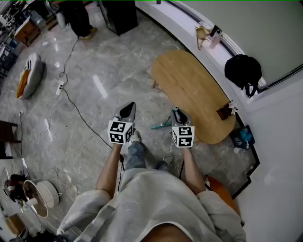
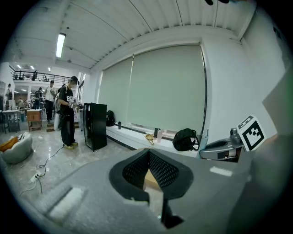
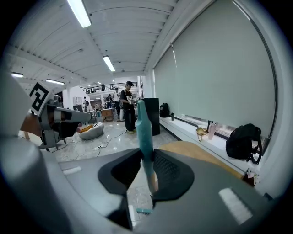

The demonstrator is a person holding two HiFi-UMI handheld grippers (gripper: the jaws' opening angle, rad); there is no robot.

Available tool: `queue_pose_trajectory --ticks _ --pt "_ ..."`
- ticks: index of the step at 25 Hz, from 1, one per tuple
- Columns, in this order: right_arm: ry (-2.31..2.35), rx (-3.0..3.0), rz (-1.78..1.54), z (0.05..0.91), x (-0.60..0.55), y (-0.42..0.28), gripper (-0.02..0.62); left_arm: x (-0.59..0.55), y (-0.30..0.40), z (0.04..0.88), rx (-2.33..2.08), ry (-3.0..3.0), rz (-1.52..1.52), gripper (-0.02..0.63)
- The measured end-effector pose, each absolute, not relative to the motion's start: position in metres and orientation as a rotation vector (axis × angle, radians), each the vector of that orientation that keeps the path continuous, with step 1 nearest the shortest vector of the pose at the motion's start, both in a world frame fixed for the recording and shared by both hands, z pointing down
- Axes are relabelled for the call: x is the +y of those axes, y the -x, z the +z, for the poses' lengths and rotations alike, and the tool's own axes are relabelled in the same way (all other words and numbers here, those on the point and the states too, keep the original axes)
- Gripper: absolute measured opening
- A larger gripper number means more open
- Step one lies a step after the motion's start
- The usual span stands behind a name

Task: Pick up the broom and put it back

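Observation:
My right gripper (image 1: pixel 177 112) is shut on the teal broom (image 1: pixel 160 125), which sticks out to the left below it, in front of my legs. In the right gripper view the teal handle (image 3: pixel 143 130) rises upright between the pads (image 3: pixel 161 170), and the small brush end (image 3: pixel 143 211) shows low down over the floor. My left gripper (image 1: pixel 129 109) is level with it on the left, its jaws closed to a point with nothing in them. In the left gripper view the tips (image 2: pixel 149 155) meet, and the oval wooden table (image 2: pixel 149 179) shows behind them.
The oval wooden table (image 1: pixel 194 90) stands just ahead on the right. Beyond it a white window ledge (image 1: pixel 189 26) carries a black backpack (image 1: pixel 242 70). A cable (image 1: pixel 71 104) trails over the marble floor at left. A black cabinet (image 1: pixel 118 14) and a standing person (image 1: pixel 78 19) are far ahead.

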State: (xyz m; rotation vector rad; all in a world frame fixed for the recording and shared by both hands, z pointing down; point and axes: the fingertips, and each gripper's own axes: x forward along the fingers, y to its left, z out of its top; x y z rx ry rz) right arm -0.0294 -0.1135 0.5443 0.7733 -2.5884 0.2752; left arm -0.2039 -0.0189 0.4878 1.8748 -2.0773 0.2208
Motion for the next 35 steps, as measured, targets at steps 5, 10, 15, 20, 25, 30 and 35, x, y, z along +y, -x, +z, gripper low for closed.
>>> queue_pose_trajectory --ticks 5,10,15,20,25,30,35 --pt "-0.816 -2.559 0.305 0.55 -0.121 0.072 0.089 -0.033 0.256 0.492 -2.039 -1.902 0.233 -0.003" --pt "-0.846 -2.542 0.315 0.552 -0.127 0.119 0.089 -0.05 0.31 0.498 -2.016 -1.917 0.209 -0.003" --pt "-0.877 -2.532 0.327 0.553 -0.137 0.161 0.087 -0.067 0.355 0.496 -1.992 -1.946 0.199 -0.003" --pt "-0.89 -2.538 0.321 0.548 -0.147 0.202 0.087 -0.078 0.396 0.491 -1.992 -1.967 0.189 -0.003" --pt "-0.891 -2.55 0.314 0.543 -0.16 0.238 0.087 -0.089 0.428 0.492 -1.996 -1.963 0.189 -0.003" --pt "-0.853 -2.574 0.312 0.539 -0.169 0.263 0.087 -0.102 0.438 0.491 -1.994 -1.948 0.185 -0.003" --pt "-0.802 -2.593 0.304 0.538 -0.179 0.278 0.087 -0.122 0.435 0.491 -2.004 -1.949 0.211 -0.003"
